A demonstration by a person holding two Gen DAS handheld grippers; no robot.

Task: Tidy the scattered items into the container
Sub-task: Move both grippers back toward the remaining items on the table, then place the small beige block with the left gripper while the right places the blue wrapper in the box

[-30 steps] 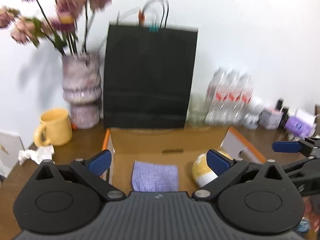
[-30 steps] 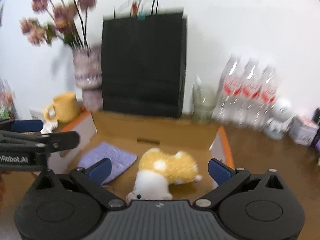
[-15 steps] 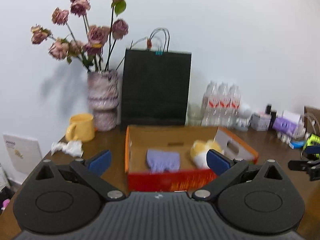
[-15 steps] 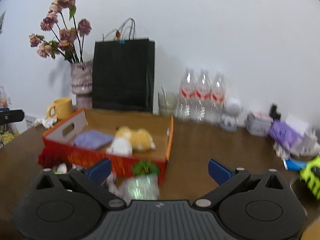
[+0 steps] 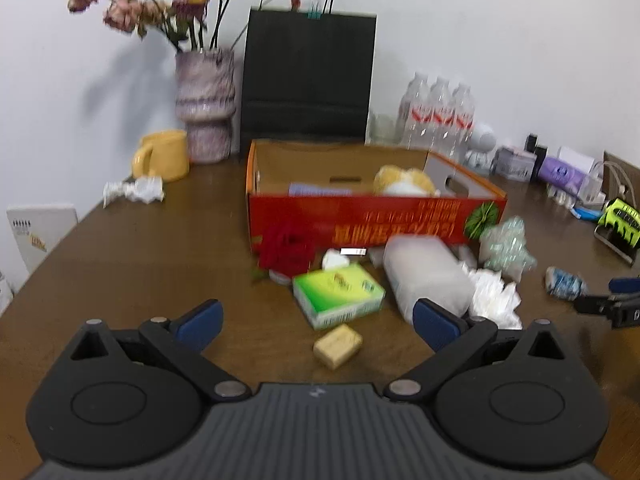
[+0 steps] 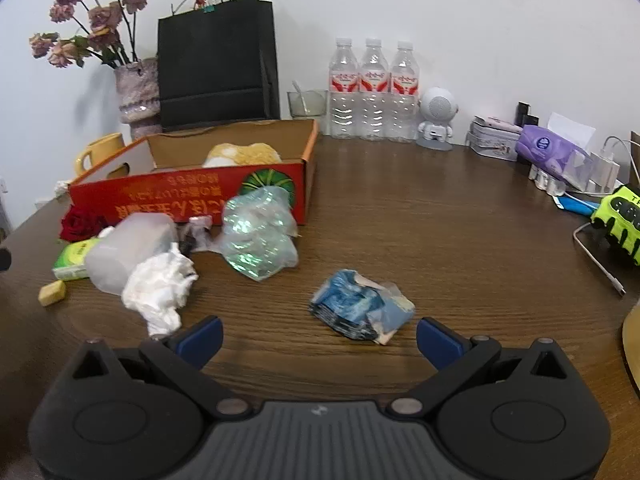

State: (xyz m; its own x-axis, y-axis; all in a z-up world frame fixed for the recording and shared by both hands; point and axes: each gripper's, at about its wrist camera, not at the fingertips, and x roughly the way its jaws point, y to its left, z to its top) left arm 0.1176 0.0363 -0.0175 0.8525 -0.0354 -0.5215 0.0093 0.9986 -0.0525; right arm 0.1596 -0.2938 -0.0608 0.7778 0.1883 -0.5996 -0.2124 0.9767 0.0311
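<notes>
Dark brown wooden surface (image 6: 440, 220) carries everything. Red-and-orange open cardboard box (image 5: 372, 216), w/ printed front wall, sits toward the back, in front of a black paper bag (image 5: 308, 80); inside it a yellow-and-white plush toy (image 5: 402, 184) and a lilac cloth (image 5: 316, 190), partly hidden by the front wall. Scattered items lie just in front of the box: frosted translucent plastic tub (image 5: 426, 276) on its side, crumpled clear-green plastic wrap (image 6: 258, 236) touching the box front, crumpled white tissue (image 6: 160, 284) beside the tub, green-and-white flat carton (image 5: 338, 294), dark red fabric rose (image 5: 286, 250) at the box's left corner. Crumpled blue foil wrapper (image 6: 358, 306) lies apart to the right, near the right hand-held gripper (image 6: 318, 340), whose blue-tipped fingers are spread wide, nothing btwn them. Small tan rectangular block (image 5: 338, 346) sits nearest the left hand-held gripper (image 5: 318, 318), also spread wide and empty, hovering above the surface.
</notes>
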